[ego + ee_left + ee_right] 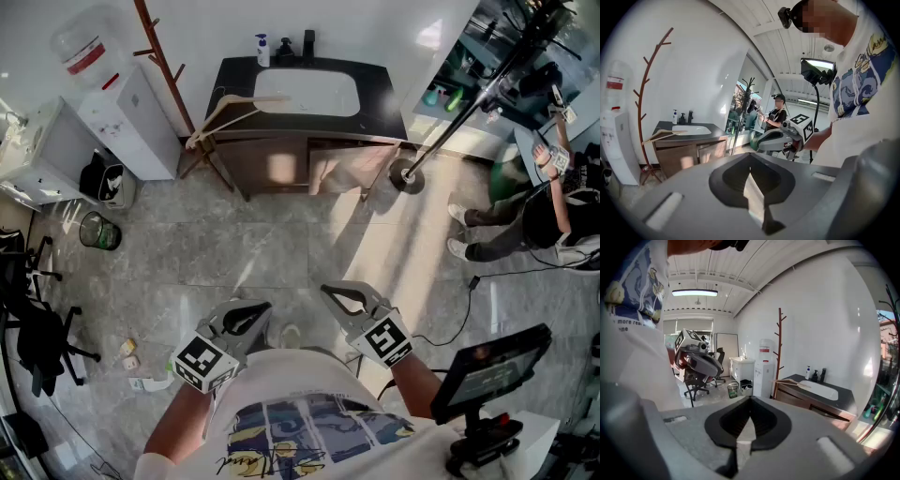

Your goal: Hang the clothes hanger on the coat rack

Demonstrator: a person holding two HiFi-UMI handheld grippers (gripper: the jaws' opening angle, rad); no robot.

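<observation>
The wooden clothes hanger (pixel 230 111) is lying flat on the left end of the dark counter (pixel 380 98), at about 12 o'clock from both grippers and well apart from them. In the head view its long axis is running from roughly 8 o'clock to 2 o'clock. Its lower-left end is sticking out past the counter's edge, near the trunk of the brown coat rack (pixel 157 45), which is standing at 11 o'clock. Whether the two are touching, and which way the hook is pointing, cannot be told.

The left gripper (pixel 253 314) is being held low in front of the person, its jaws pressed together with nothing between them. The right gripper (pixel 337 295) is sitting beside it at 3 o'clock, jaws likewise together and gripping nothing.

The water dispenser (pixel 131 122) is carrying a red label too small to read. In the right gripper view, the person's shirt (pixel 628 296) is showing print that partly reads "more rea".
</observation>
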